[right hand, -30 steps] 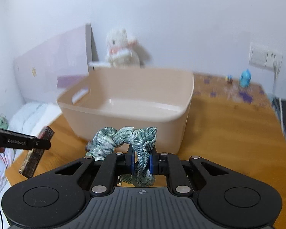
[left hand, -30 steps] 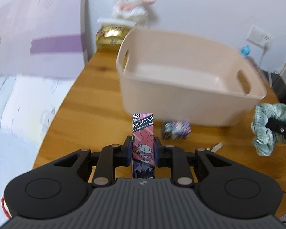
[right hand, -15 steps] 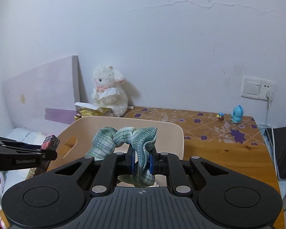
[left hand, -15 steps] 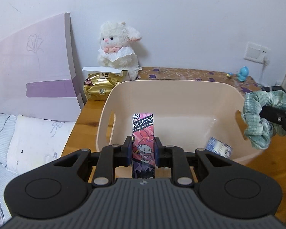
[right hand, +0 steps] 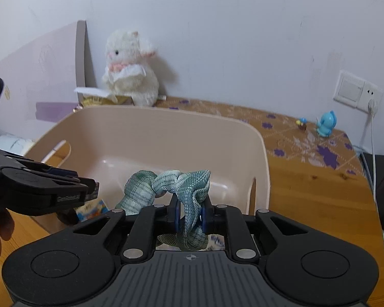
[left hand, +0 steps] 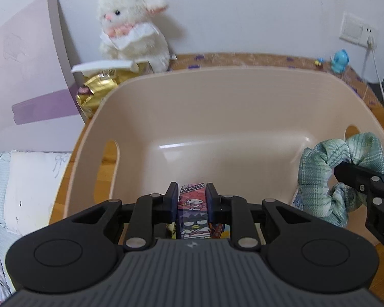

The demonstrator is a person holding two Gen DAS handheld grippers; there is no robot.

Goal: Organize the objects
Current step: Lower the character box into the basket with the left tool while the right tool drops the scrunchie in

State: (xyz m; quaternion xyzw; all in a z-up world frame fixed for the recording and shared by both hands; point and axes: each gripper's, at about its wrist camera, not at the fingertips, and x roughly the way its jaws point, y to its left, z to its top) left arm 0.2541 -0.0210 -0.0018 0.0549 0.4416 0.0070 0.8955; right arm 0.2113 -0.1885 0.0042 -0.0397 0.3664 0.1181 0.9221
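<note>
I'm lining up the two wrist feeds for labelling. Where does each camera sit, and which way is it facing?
Left wrist: behind the left gripper, jaws shut on a slim cartoon-printed box, facing the beige plastic tub; the right gripper shows at right.
Right wrist: behind the right gripper, holding a green fabric scrunchie, facing the tub; the left gripper shows at left.
Shared: tub, white plush lamb, scrunchie.

Beige tub (left hand: pixel 217 97), green plaid scrunchie (left hand: pixel 320 168), pink-and-black cartoon box (left hand: pixel 192 204), white plush lamb (left hand: pixel 130 23), gold packet (left hand: pixel 94 94), brown wood bench (right hand: pixel 320 192).

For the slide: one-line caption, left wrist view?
Left gripper holds cartoon box over beige bin; right gripper holds green scrunchie.
</note>
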